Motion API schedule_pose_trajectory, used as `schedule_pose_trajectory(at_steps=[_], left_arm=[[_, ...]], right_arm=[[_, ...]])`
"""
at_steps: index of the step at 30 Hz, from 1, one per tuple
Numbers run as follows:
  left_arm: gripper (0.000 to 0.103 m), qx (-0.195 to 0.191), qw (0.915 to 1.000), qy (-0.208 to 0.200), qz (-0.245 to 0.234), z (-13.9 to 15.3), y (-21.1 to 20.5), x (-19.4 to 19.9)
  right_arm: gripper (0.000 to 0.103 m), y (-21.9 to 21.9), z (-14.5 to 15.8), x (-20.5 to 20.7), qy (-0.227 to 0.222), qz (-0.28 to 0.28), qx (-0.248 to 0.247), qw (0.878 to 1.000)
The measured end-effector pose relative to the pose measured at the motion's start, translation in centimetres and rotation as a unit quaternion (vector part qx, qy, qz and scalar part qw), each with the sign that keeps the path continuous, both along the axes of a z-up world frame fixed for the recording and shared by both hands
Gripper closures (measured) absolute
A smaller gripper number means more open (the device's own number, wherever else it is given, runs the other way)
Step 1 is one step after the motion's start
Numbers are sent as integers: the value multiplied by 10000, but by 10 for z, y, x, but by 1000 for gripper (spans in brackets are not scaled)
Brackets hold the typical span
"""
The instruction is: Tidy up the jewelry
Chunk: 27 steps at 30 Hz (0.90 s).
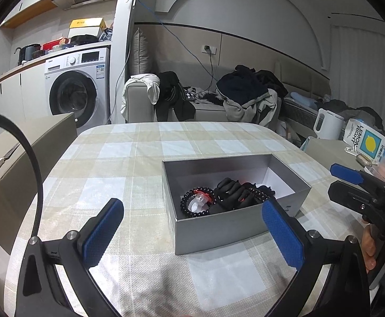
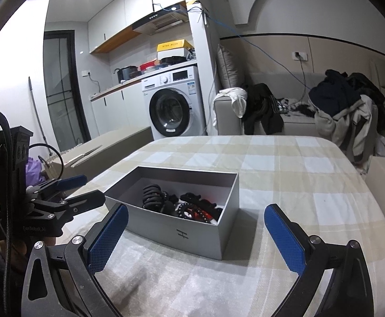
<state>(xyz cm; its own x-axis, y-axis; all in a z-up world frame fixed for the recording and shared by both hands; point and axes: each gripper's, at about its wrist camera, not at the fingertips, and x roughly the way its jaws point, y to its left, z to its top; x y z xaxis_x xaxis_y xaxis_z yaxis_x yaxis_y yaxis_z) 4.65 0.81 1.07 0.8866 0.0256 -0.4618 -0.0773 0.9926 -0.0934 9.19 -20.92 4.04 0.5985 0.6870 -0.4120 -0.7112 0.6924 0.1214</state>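
Both hand-held grippers wide open: left (image 1: 192, 232), right (image 2: 196, 235); box (image 2: 182, 235) betw.

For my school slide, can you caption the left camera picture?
Open left hand-held gripper hovers before a grey box of bead bracelets.

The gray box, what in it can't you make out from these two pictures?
- Gray box, left wrist view: near wall hides the floor's front strip.
- Dark jewelry pile, right wrist view: pieces overlap, count unclear.
- Clear piece inside the beaded bracelet: too small to identify.
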Motion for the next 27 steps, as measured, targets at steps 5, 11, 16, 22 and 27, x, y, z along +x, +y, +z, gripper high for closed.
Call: schedule_pose_trajectory(at_steps=[5, 11, 16, 22, 27], left_arm=[[1, 31, 10000, 5, -9, 0, -1, 0], [1, 66, 9999, -59, -73, 1, -4, -2], [1, 61, 9999, -46, -66, 1, -5, -3], [1, 82, 9999, -26, -58, 2, -6, -1], [1, 122, 9999, -29, -67, 2, -7, -1]], right_arm=[[0, -1, 2, -2, -80, -11, 14, 10000], [0, -5, 4, 0, -53, -52, 129, 9999], [0, -11, 4, 5, 40, -85, 277, 9996], [0, -12, 5, 5, 54, -70, 323, 9994], [0, -12, 5, 4, 23, -52, 294, 9996]])
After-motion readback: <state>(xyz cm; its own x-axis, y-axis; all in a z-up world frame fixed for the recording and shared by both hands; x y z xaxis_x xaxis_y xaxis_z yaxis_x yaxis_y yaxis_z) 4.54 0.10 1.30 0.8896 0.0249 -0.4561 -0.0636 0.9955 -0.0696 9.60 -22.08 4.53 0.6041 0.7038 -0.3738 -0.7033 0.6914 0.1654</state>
